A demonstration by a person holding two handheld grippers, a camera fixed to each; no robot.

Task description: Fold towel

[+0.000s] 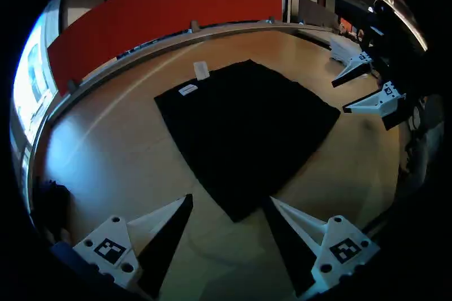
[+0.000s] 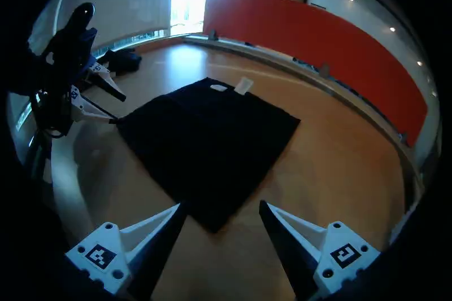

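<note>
Towel first: dark, thin-looking cloth, spread flat in a single layer on the wooden table, one corner pointing straight at each gripper. The left gripper has its fingers spread wide and holds nothing; the nearest corner lies just ahead of it, in the gap between the fingertips. The right gripper is equally wide and empty, with the neighbouring corner just ahead between its own fingertips. Whether either tool touches the cloth I cannot tell. Far ahead of the left gripper, near the opposite corner, a small white tag lies on the fabric, and a white slip lies on the wood just beyond it. To my eye this cloth will be light, limp and a little clingy on the tabletop: it should droop when lifted and drag rather than slide. The sensible hold is right at those two near corners, pinching the very tip of each so the edge between them stays taut.
</note>
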